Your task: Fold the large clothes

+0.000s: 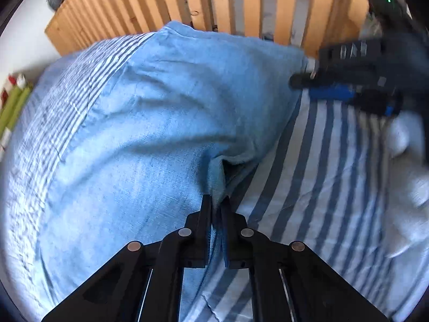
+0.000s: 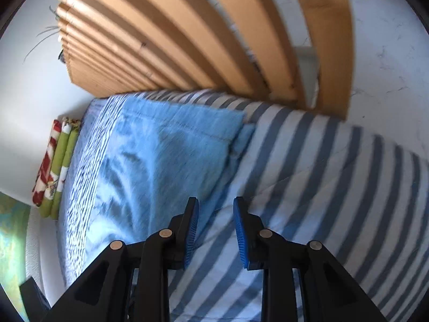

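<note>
We see the blue garment [image 1: 166,123] spread on the striped bedcover [image 1: 335,187], reaching toward the bed's head edge below the wooden slats [image 1: 252,2]. Our left claw [image 1: 216,201] is clamped on a pinched fold at the garment's near edge, fabric squeezed between both fingers. Our right claw [image 2: 215,206] hangs with jaws apart and nothing between them, over the garment's near right edge where it meets the bedcover; in the left view it sits blurred at the garment's far right corner. A red-green patterned bundle [image 2: 55,166] lies beside the bed's left edge.
</note>
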Action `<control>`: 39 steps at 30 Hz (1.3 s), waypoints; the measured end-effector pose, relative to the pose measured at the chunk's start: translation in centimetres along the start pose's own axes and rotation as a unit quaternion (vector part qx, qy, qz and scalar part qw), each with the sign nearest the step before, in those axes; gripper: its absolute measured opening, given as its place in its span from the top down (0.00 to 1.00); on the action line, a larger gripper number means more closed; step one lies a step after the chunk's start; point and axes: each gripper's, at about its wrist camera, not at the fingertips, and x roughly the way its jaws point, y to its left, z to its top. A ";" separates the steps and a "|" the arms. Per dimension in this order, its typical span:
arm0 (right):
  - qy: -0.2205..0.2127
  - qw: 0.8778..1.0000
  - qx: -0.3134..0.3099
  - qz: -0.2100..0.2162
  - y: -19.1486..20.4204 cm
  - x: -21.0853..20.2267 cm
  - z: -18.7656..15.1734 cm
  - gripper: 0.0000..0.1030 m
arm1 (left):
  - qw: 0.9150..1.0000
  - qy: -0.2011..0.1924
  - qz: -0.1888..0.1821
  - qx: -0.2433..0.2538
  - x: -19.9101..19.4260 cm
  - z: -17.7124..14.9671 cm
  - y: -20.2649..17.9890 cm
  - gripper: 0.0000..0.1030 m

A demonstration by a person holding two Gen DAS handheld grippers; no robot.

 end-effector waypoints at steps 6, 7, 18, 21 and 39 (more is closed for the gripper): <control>-0.001 0.999 0.031 0.030 -0.5 0.3 -0.2 0.63 | 1.000 -0.016 -0.015 0.004 -1.5 0.0 0.9 0.94; 0.000 0.999 0.031 0.035 -0.3 0.4 -0.3 0.61 | 1.000 -0.017 -0.012 0.009 -1.5 0.1 0.8 0.94; 0.006 0.994 0.049 0.094 2.0 2.8 -0.2 0.54 | 0.999 -0.024 -0.034 -0.004 -2.9 -0.3 -0.2 0.94; 0.005 0.993 0.045 0.109 2.5 3.3 0.2 0.90 | 0.999 -0.027 -0.035 -0.005 -3.4 -0.4 -0.1 0.94; -0.089 0.986 -0.102 -0.100 5.2 -1.5 1.7 0.72 | 0.987 -0.047 -0.020 -0.151 -13.8 -14.9 1.9 0.57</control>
